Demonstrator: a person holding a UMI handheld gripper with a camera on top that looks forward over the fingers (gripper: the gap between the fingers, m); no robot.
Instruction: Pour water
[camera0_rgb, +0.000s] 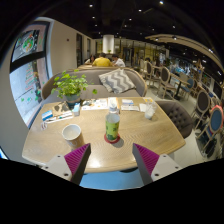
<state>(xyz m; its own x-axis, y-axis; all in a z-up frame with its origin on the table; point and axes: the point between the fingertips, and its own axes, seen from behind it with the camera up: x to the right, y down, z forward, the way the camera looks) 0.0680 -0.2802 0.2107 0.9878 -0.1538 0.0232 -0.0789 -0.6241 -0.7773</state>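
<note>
My gripper (111, 163) wide, empty, short of tabletop (45, 140). Bottle (112, 124) ahead, untouched; cup (71, 132) beside it. No pour yet; grasp, pour left.

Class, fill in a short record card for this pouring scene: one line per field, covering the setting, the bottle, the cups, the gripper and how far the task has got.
Setting: wooden table in a café-like room
Bottle: green-labelled bottle, upright, ahead of the fingers
Cups: white cup left of the bottle; second cup further right
Plant: potted plant at the far side
Gripper: gripper open, holding nothing
Task stage: bottle not yet grasped
</note>
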